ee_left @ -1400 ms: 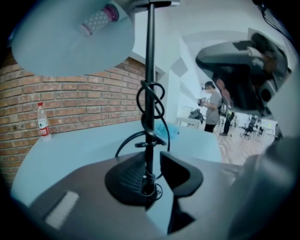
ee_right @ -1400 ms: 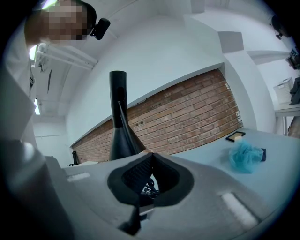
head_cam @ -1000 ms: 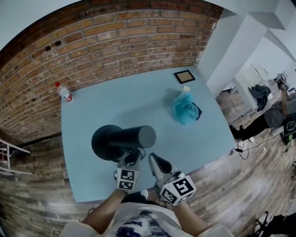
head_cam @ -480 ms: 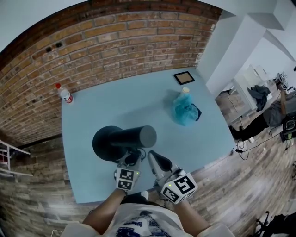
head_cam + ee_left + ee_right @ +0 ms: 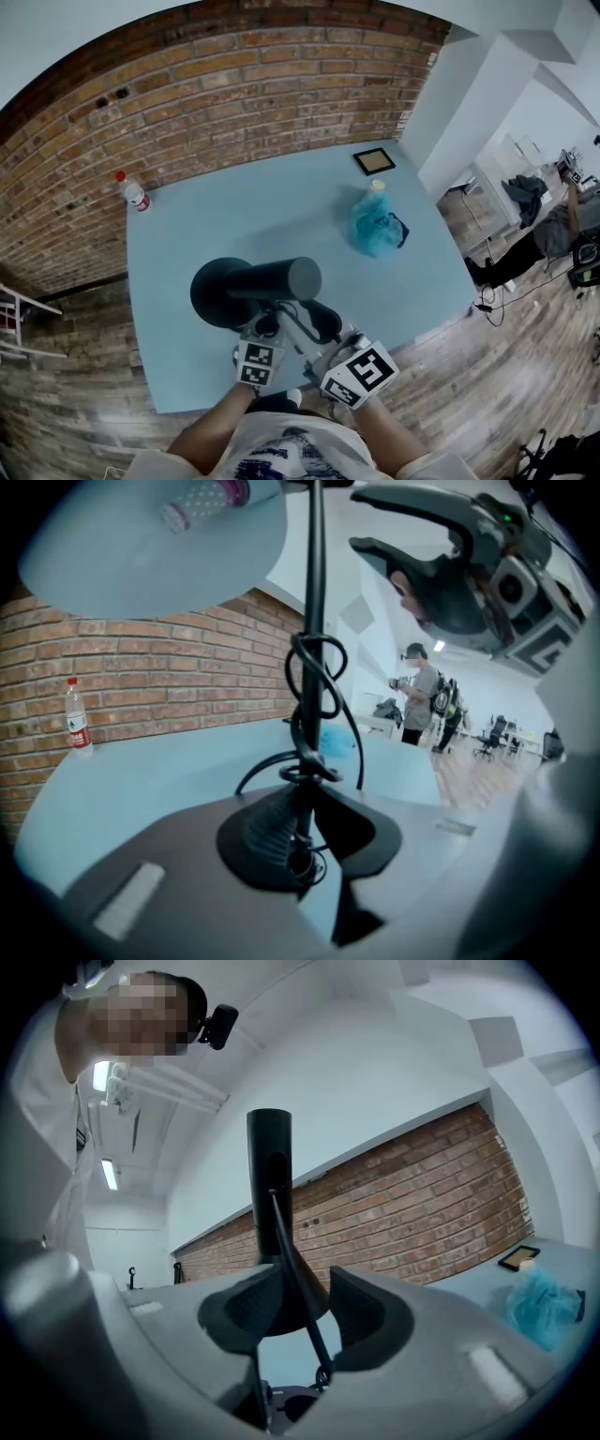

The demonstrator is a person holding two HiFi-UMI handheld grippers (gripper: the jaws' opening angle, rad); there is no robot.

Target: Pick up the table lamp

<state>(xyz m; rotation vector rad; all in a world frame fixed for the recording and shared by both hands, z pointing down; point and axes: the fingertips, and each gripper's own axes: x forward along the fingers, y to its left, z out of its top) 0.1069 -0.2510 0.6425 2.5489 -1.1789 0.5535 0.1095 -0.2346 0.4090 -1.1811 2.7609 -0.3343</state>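
Changed: the right gripper (image 5: 305, 322) (image 5: 314, 1312) sat pressed together beside the lamp a second ago; its jaws have just been opening and now stand spread, with the lamp's thin stem running between them, untouched by either pad.
Brick wall (image 5: 216, 84): runs along the table's far edge.
Table (image 5: 262, 206): pale blue, with the person standing at its near edge.
Table lamp (image 5: 262, 279) (image 5: 314, 621) (image 5: 269, 1166): black, over the near-left part of the table just ahead of both grippers; its wide round part lies left of its thick cylinder. Whether it rests on the table I cannot tell.
Left gripper (image 5: 267, 323) (image 5: 305, 832): pinching the lamp's stem low down.
Cable (image 5: 314, 682): black, looped around the stem just above the left grip and crowding that spot.
Standing person (image 5: 422, 691): far off in the room beyond the table.
Teal bag (image 5: 373, 225) (image 5: 544, 1307): crumpled on the table's far right, well apart from the lamp.
Picture frame (image 5: 374, 159) (image 5: 518, 1258): flat near the far right corner, beyond the bag.
Bottle (image 5: 134, 192) (image 5: 77, 719): upright at the far left corner by the wall.
Small pale object (image 5: 377, 185): between frame and bag, too small to identify.
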